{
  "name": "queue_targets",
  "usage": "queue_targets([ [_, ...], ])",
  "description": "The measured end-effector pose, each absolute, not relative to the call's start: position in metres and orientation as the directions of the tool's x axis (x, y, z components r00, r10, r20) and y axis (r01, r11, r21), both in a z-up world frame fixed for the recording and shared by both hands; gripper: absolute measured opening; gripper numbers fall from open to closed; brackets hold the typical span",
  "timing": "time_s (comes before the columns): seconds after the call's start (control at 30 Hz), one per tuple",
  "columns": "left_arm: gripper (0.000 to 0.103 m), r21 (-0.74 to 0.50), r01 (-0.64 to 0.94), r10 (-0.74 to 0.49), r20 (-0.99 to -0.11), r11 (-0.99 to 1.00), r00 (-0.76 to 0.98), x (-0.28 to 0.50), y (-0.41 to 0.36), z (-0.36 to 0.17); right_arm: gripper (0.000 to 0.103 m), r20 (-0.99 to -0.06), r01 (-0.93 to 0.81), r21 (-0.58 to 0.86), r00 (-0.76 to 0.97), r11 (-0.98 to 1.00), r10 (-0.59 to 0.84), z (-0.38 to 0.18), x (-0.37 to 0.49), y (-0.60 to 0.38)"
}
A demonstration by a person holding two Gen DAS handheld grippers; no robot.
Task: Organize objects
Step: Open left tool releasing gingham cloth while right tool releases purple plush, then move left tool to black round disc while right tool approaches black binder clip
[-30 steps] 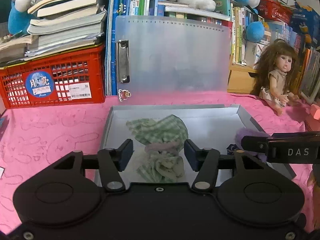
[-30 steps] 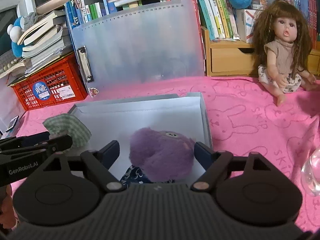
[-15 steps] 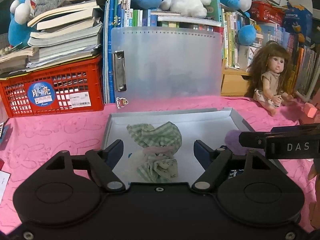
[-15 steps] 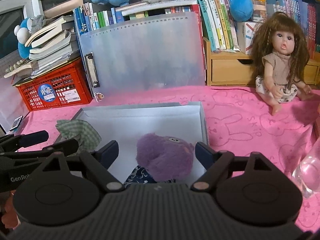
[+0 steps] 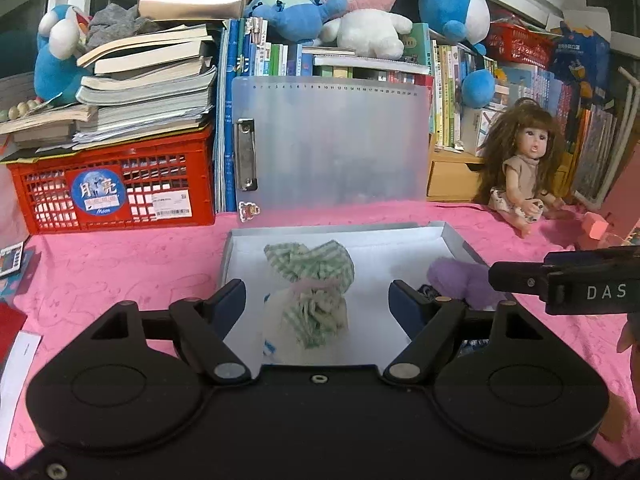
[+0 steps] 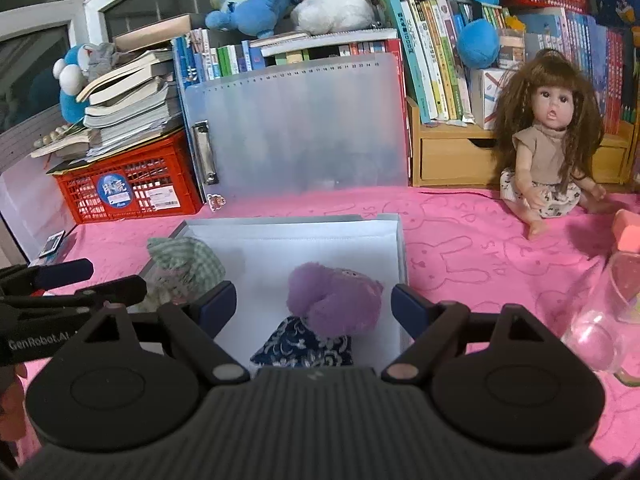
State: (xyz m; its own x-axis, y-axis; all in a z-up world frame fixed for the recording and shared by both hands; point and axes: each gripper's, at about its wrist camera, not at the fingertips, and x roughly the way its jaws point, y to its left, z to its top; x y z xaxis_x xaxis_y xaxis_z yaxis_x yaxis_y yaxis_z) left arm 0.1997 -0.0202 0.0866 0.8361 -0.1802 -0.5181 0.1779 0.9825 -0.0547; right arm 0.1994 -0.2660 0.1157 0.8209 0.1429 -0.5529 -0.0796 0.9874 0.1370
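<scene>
Left claw [image 5: 317, 300] has spread its jaws off the green checked bundle [image 5: 310, 280] and drawn back; bundle now rests loose in the grey tray [image 5: 456, 236], so that placement looks done. Right claw [image 6: 313, 307] likewise wide, empty, purple plush [image 6: 334, 298] lying in tray just ahead between its jaws, untouched.

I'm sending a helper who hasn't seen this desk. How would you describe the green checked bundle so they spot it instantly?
Find the shallow white tray on the pink cloth, before the frosted clipboard. Two soft things lie inside. The green checked bundle lies toward the red crate, tied with a pink band; its neighbour, the purple plush, is fuzzy and plain.
</scene>
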Motion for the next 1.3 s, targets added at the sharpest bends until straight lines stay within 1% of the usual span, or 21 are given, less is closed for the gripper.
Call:
queue_targets([
  [0.2, 0.077, -0.094, 0.178, -0.201, -0.52, 0.979, 0.83, 0.171, -0.01, 0.081, 0.091, -0.539, -0.098, 0.125, 0.829, 0.987, 0.151, 0.112, 0.172, -0.265],
  [0.47, 0.077, -0.1, 0.194, -0.217, -0.528, 0.976, 0.821, 0.133, -0.005, 0.067, 0.092, -0.541, -0.111, 0.097, 0.828, 0.989, 0.146, 0.097, 0.141, -0.26],
  [0.93, 0.077, -0.115, 0.189, -0.221, -0.532, 0.975, 0.817, 0.068, 0.005, 0.047, 0.092, -0.543, -0.088, 0.126, 0.827, 0.988, 0.143, 0.074, 0.076, -0.262],
  [1.3, 0.078, -0.073, 0.165, -0.178, -0.53, 0.984, 0.829, 0.013, 0.021, 0.037, 0.092, -0.553, -0.064, 0.107, 0.825, 0.992, 0.113, 0.065, 0.024, -0.266],
])
